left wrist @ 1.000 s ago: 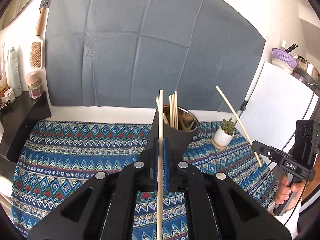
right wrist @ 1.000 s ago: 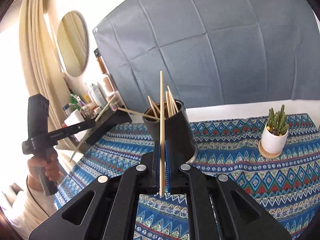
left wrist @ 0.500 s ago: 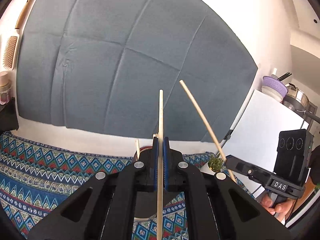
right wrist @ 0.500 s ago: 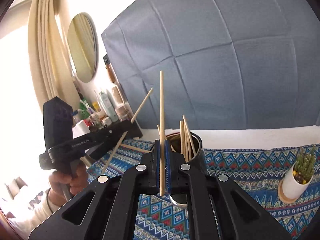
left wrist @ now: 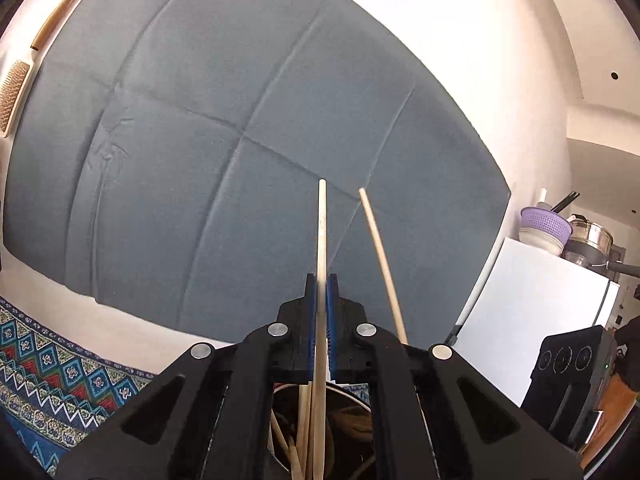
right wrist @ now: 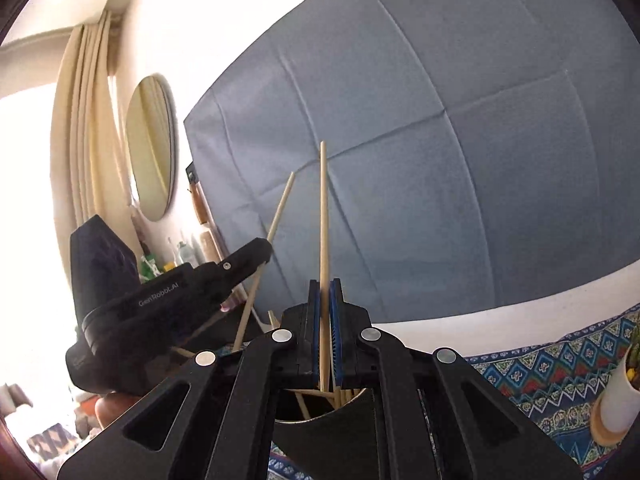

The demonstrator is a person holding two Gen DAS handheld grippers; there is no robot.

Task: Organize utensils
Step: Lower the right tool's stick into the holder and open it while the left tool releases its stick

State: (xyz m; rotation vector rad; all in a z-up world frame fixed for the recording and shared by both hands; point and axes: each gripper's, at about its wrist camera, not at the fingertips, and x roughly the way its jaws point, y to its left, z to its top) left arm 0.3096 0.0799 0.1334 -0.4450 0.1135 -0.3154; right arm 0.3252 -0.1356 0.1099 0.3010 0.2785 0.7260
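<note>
Chopsticks are going into the cup, one from each side. On the left, the left gripper (left wrist: 321, 280) is squeezing a chopstick (left wrist: 322, 232) tight between its blue pads (left wrist: 311, 320), with no gap showing. It is holding the stick almost straight up, so the bottom end is pointing down into the cup (left wrist: 352, 394) right under it. Other sticks are already standing in there, so the cup looks like the home for all of them.

On the right, the right gripper (right wrist: 325, 284) is pinching its own stick (right wrist: 323, 208) the same way, pads closed on it, with the low end reaching past the rim of the cup (right wrist: 340, 410). Both grippers are crowding close over the one cup, so their sticks are leaning near each other. I think they need to let go gently, one at a time, or the sticks may knock together. A little plant (right wrist: 618, 396) is sitting on the cloth (right wrist: 540, 368) at the far right, out of the way.
</note>
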